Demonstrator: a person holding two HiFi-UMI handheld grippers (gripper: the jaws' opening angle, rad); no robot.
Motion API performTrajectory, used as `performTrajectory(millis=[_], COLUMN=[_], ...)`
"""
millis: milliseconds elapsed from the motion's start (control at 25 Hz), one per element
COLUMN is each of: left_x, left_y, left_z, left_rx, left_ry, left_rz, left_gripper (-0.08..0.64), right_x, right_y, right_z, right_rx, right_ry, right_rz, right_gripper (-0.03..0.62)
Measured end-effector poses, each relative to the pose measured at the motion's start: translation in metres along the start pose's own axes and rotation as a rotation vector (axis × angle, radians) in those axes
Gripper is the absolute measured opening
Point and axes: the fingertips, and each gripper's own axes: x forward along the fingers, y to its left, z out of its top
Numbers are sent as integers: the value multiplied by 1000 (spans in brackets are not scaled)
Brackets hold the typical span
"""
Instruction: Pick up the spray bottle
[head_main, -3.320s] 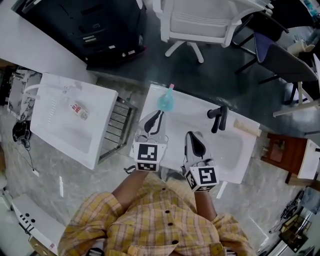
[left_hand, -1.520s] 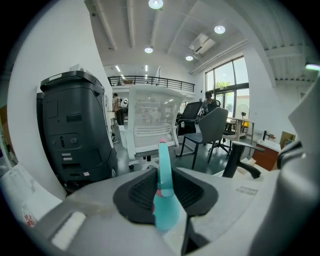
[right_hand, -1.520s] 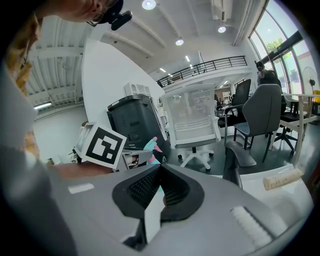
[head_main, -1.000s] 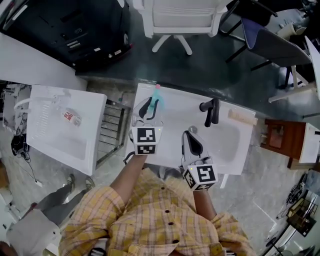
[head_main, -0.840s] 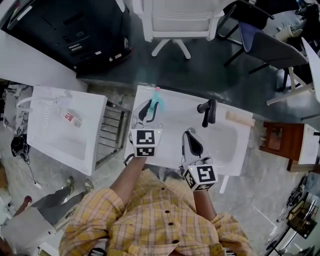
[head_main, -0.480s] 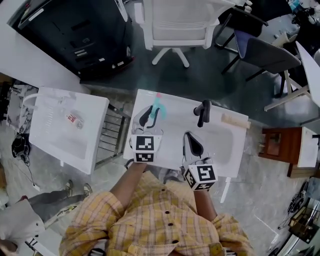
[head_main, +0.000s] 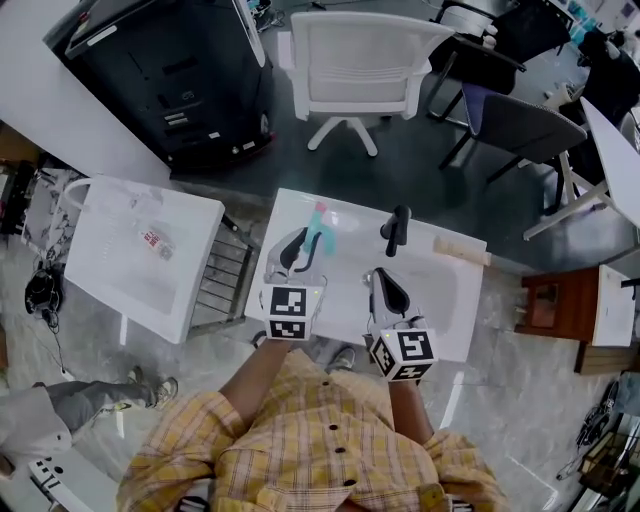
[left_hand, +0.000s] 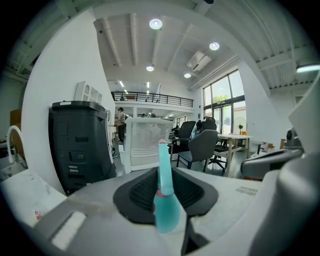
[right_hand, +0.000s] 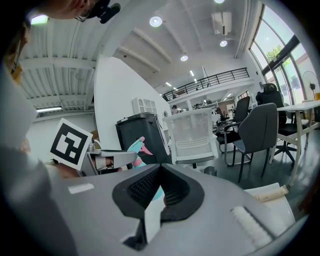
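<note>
Teal plastic spray bottle (head_main: 316, 232) is clamped between the jaws of my left gripper (head_main: 300, 245), its pink-tipped top rising past the jaw tips. From the head view it sits over the left end of a white sink counter (head_main: 445, 300). My right gripper (head_main: 388, 288) hangs just beside it, jaws closed together on nothing. A black faucet (head_main: 396, 228) stands beyond.

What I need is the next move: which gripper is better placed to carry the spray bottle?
Probably left. The left gripper grips the spray bottle between its jaws; the right gripper beside it holds nothing.
</note>
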Motion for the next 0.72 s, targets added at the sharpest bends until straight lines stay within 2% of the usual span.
performTrajectory(millis=[720], left_x=[-66], left_y=[-30], left_z=[25], left_rx=[14], left_ry=[-86], left_rz=[8], left_gripper=[95], right_x=[-33], right_y=[11], right_z=[30], right_rx=[-32], right_ry=[-76], right_rz=[14], right_gripper=[0])
